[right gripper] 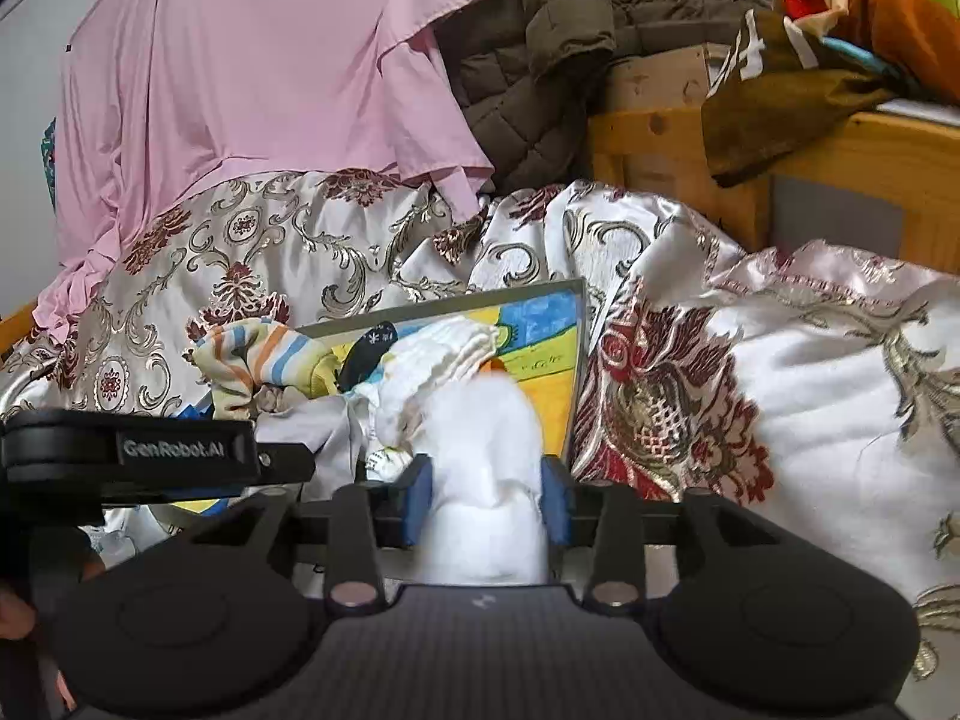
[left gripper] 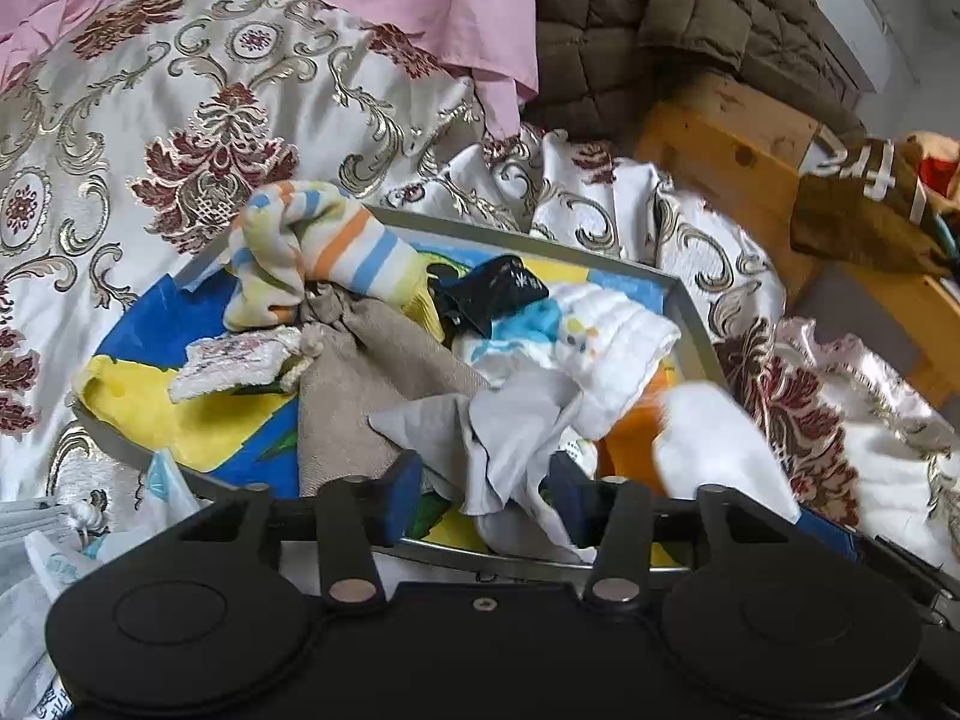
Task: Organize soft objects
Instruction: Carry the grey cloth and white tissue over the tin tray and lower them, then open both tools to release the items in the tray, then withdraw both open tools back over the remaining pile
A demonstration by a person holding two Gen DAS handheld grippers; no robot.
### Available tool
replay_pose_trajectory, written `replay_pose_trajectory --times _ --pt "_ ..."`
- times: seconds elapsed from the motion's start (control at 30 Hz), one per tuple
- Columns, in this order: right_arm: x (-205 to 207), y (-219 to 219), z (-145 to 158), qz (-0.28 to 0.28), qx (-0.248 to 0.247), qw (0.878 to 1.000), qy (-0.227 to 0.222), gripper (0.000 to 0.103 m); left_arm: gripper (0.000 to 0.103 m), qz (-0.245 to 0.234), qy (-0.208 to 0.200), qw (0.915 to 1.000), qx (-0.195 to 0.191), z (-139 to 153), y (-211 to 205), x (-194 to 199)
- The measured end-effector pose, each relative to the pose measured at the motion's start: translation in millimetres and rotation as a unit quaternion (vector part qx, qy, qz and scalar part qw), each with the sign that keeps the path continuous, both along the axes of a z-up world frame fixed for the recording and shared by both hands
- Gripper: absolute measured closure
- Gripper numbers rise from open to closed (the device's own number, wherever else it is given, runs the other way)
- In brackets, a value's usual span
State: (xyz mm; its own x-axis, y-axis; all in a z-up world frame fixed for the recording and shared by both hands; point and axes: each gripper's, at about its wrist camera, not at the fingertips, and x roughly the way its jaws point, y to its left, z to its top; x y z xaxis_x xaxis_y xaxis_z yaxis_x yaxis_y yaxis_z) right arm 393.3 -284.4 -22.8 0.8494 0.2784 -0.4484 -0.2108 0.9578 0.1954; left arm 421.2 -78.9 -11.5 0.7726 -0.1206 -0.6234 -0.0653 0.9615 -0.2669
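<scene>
A metal-rimmed tray (left gripper: 690,312) with a blue and yellow picture holds a pile of soft items: a striped sock (left gripper: 324,252), a beige cloth (left gripper: 366,384), a black piece (left gripper: 492,294), a white folded cloth (left gripper: 618,336) and a pale grey cloth (left gripper: 516,432). My left gripper (left gripper: 486,498) is open around a fold of the grey cloth at the tray's near edge. My right gripper (right gripper: 486,501) is shut on a white soft item (right gripper: 486,456), which also shows blurred in the left wrist view (left gripper: 714,444). The tray also shows in the right wrist view (right gripper: 576,348).
The tray lies on a cream and maroon brocade bedspread (left gripper: 150,138). A pink sheet (right gripper: 270,72) and a brown quilted jacket (right gripper: 570,18) hang behind. A wooden frame (left gripper: 732,138) stands at right. Plastic-wrapped masks (left gripper: 42,540) lie at near left.
</scene>
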Motion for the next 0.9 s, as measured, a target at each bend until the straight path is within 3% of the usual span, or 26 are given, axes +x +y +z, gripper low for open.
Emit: replay_pose_trajectory --times 0.3,0.57,0.9 --pt "-22 -9 22 -0.011 0.006 0.999 -0.03 0.04 0.03 0.012 -0.029 0.9995 -0.005 26 7 -21" --pt "-57 -17 46 -0.014 0.019 0.997 -0.076 0.014 0.02 0.006 -0.067 0.9977 0.013 54 10 -64" --pt "-116 -12 68 -0.015 0.014 0.992 -0.126 0.006 0.007 0.014 -0.113 0.9934 0.015 78 23 -138"
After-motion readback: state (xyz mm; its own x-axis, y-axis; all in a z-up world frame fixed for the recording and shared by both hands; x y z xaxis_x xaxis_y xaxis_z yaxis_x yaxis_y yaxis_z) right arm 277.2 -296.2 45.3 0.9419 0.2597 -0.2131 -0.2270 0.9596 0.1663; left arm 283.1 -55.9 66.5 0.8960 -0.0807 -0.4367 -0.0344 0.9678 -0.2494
